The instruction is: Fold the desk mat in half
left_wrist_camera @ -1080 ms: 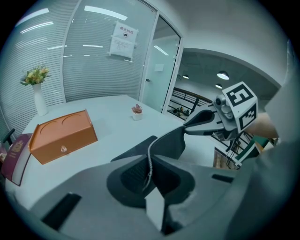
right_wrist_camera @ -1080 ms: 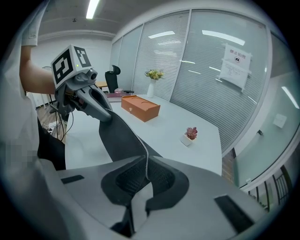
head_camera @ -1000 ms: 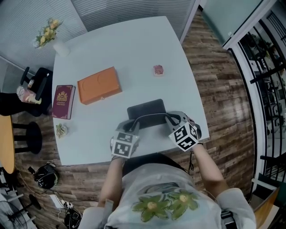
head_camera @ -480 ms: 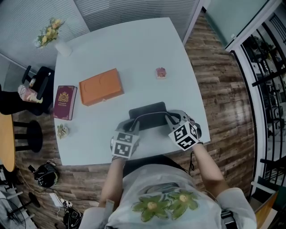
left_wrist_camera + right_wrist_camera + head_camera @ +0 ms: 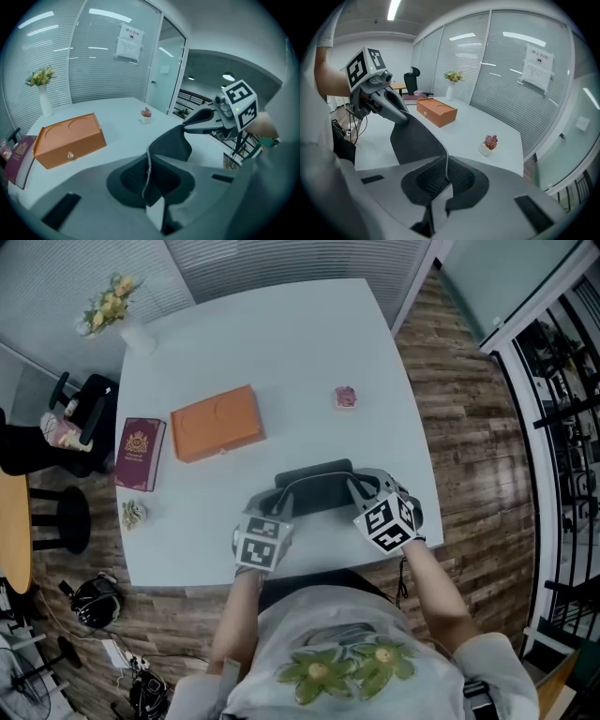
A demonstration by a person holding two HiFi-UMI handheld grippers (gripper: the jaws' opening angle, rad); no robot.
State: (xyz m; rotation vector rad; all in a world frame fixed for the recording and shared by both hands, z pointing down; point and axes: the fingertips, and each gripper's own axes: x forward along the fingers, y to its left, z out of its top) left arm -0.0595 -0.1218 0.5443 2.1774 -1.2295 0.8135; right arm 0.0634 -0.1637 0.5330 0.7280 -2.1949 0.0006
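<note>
The dark desk mat (image 5: 314, 476) lies near the front edge of the white table (image 5: 281, 343), with its near edge lifted and curling up. My left gripper (image 5: 279, 505) is shut on the mat's near left corner, and my right gripper (image 5: 358, 487) is shut on the near right corner. In the left gripper view the thin mat edge (image 5: 149, 161) runs between the jaws of the left gripper (image 5: 149, 176), with the right gripper (image 5: 211, 123) across from it. The right gripper view shows the mat (image 5: 417, 140) pinched in the right gripper (image 5: 445, 176) and sloping down to the left gripper (image 5: 389, 107).
An orange box (image 5: 217, 423) and a maroon book (image 5: 139, 454) lie to the left beyond the mat. A small potted plant (image 5: 345, 397) stands at the far right, a vase of flowers (image 5: 117, 310) at the far left corner. A black chair (image 5: 80, 418) stands by the table's left side.
Both grippers, still shut on the mat's near edge, have moved slightly forward over the table. Less of the flat mat shows beyond them.
</note>
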